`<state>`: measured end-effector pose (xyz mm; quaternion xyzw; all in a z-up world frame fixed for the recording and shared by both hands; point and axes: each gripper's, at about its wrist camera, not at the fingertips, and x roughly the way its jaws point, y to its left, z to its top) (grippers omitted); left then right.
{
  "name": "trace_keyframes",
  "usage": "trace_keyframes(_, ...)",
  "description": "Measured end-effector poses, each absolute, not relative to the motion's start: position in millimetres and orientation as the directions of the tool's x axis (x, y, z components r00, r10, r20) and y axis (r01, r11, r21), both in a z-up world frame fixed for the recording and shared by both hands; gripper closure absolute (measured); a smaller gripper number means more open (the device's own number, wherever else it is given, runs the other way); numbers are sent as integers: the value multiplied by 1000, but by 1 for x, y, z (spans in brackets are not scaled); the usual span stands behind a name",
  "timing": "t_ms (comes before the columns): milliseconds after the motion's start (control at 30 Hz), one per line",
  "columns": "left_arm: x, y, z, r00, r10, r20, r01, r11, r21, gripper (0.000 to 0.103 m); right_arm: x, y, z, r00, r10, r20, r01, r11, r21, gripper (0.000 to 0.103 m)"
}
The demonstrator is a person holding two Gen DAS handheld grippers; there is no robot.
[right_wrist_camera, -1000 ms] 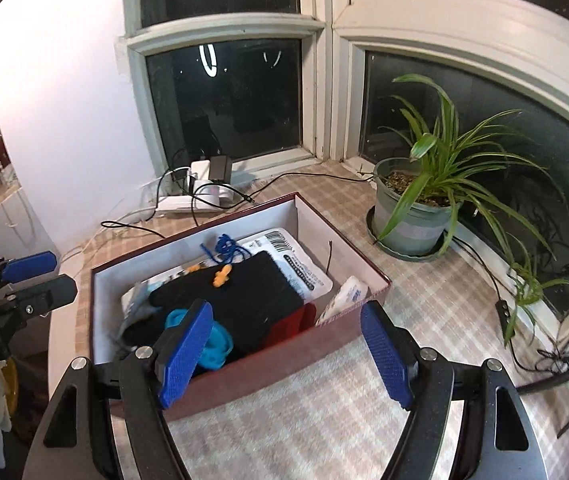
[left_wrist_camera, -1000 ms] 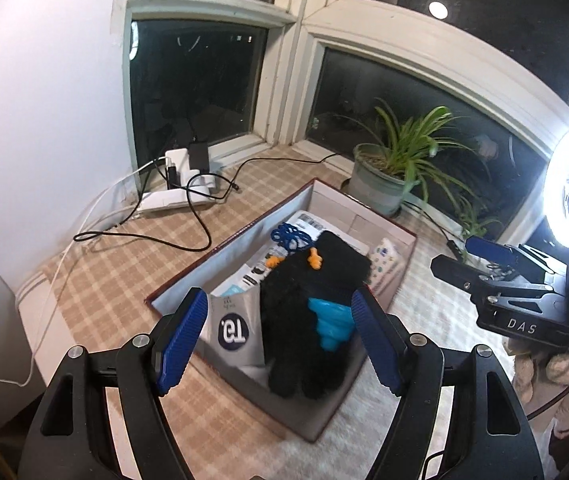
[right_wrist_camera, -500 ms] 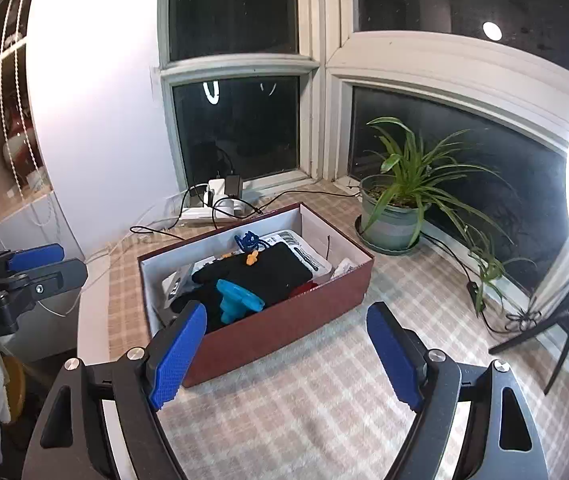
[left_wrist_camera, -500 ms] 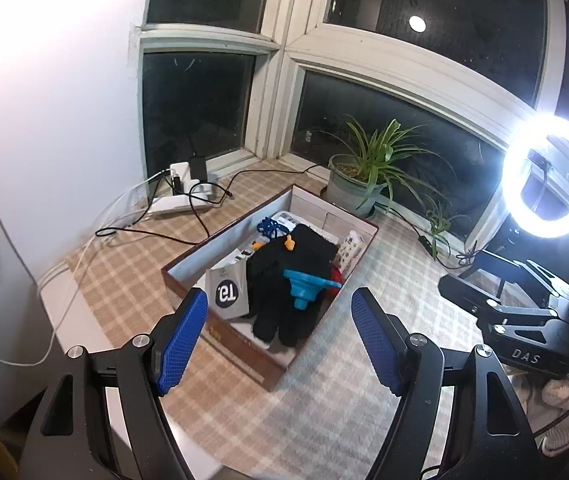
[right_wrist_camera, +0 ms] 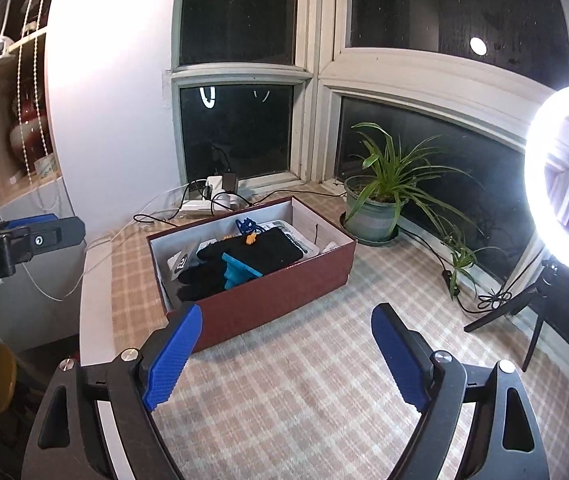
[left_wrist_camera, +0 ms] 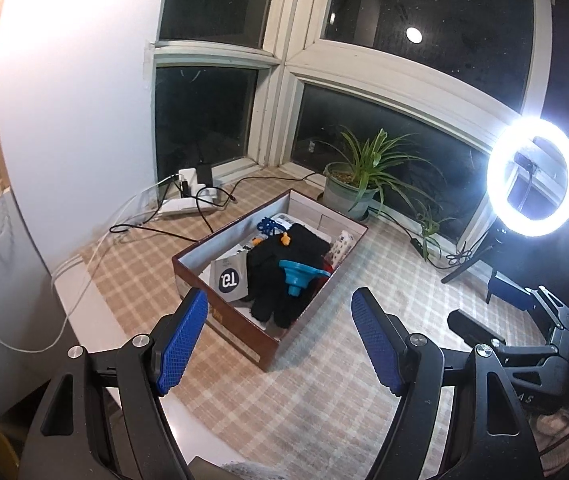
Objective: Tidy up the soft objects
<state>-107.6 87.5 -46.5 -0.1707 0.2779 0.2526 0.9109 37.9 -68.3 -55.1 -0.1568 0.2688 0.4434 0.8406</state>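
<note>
A dark red box (left_wrist_camera: 244, 334) (right_wrist_camera: 284, 296) stands on the checked tablecloth. In it lie black gloves (left_wrist_camera: 280, 276) (right_wrist_camera: 244, 260), a blue collapsible funnel (left_wrist_camera: 296, 278) (right_wrist_camera: 238, 272), a grey pouch with a round logo (left_wrist_camera: 228, 278), a blue tangle (left_wrist_camera: 266, 224) and white packets. My left gripper (left_wrist_camera: 280, 340) is open and empty, high above the table in front of the box. My right gripper (right_wrist_camera: 286, 356) is open and empty, also well back from the box. Each gripper shows at the edge of the other's view.
A potted spider plant (left_wrist_camera: 350, 194) (right_wrist_camera: 376, 212) stands behind the box by the window. A power strip with chargers and cables (left_wrist_camera: 188, 200) (right_wrist_camera: 212, 200) lies at the back left. A lit ring light on a tripod (left_wrist_camera: 532, 176) (right_wrist_camera: 564, 192) stands right.
Both grippers have pulled up and back from the box, which now looks much smaller. Both stay open and empty. The box's contents have not moved.
</note>
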Motion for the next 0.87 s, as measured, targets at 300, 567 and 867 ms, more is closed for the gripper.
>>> trace_keyframes(300,-111,79,-42,727,364,-582,-545,822,-167,29,32,-78,-51,465,670,-578,-825,565,-8,18)
trace_keyframes(567,-112,77,-42,729,363,-580,-543,823,-168,29,33,-82,-52,473,664,-579,-816,578,-3,18)
trace_keyframes(867,-110,78,-42,733,361,-577,-539,825,-168,29,34,-84,-56,480,655,-583,-808,590,-2,18)
